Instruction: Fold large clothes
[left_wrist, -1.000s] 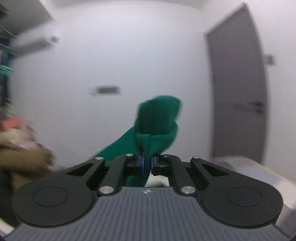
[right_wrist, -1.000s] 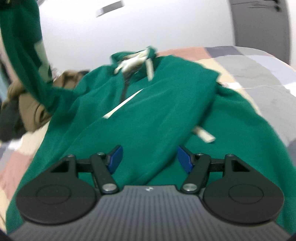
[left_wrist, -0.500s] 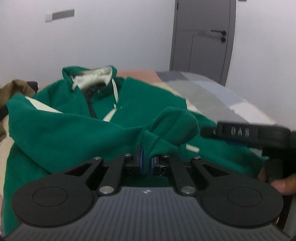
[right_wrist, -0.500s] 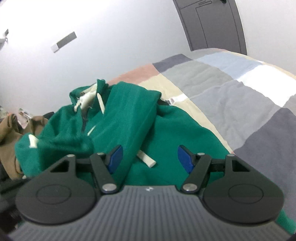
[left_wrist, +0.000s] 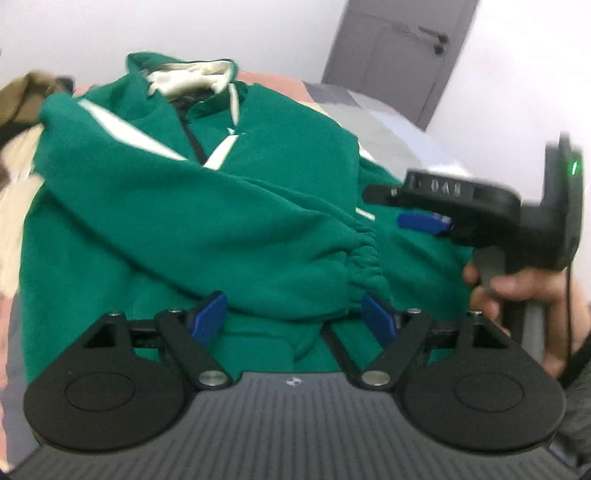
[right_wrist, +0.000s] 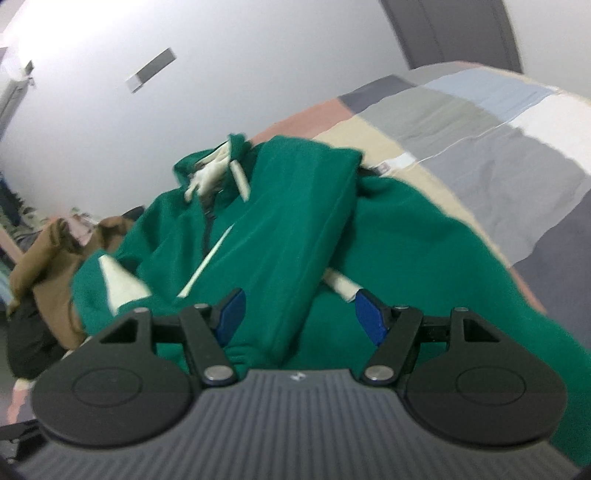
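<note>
A brown garment (left_wrist: 29, 96) lies at far left; beside it the green hoodie (left_wrist: 229, 206) is spread on the bed (right_wrist: 480, 122). The left gripper (left_wrist: 293, 317) has just let go, its sleeve cuff (left_wrist: 364, 266) loose between spread jaws; the right gripper (right_wrist: 301, 317) hovers released

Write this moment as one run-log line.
left gripper: just opened, sleeve released | right gripper: open | green jacket: on bed

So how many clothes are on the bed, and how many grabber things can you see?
Green zip-up fleece hoodie: 1
Brown garment heaped beside it: 1
Black two-finger grippers with blue pads: 2, left gripper and right gripper
Patchwork bed cover: 1
Total: 5
</note>
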